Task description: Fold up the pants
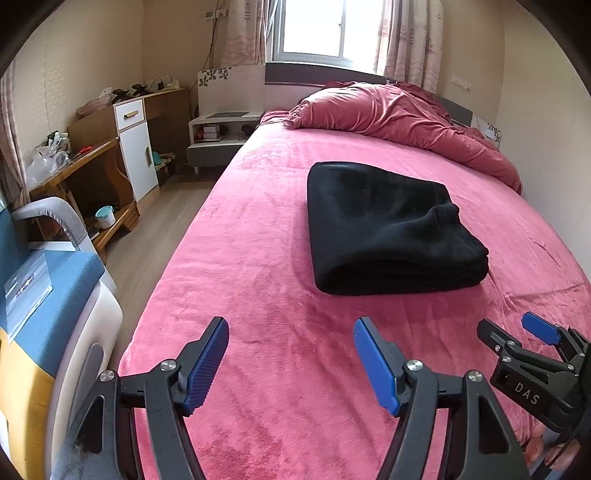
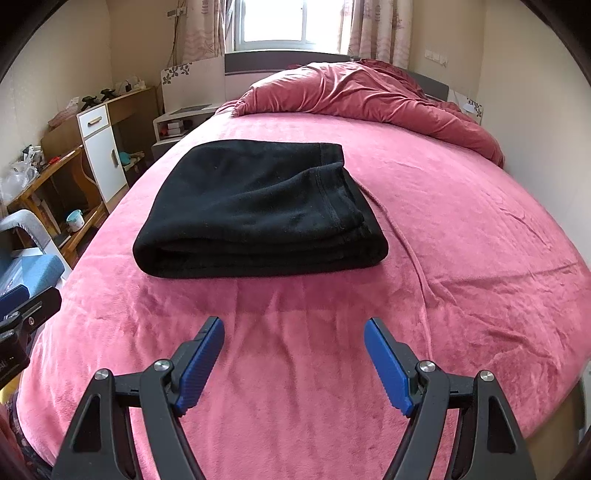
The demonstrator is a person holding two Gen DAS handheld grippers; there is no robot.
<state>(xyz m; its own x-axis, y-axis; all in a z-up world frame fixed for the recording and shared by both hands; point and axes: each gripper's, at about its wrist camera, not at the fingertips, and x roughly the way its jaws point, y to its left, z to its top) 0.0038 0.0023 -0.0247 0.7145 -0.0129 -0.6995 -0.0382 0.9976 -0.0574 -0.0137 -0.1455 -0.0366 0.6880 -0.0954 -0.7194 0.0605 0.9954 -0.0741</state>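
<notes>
Pants lie folded ahead of both open tongs.

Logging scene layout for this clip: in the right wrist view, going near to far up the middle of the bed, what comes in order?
Right gripper, open → bare pink bedspread → folded black pants → rumpled red duvet → headboard → window.

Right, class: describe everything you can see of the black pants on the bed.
The black pants look like soft, fleecy fabric, folded into a compact, roughly rectangular bundle of several stacked layers. A stitched hem edge shows along the right side. They lie flat on the pink bed cover, touching nothing else. Both claws, left and right, are open and short of them.
</notes>
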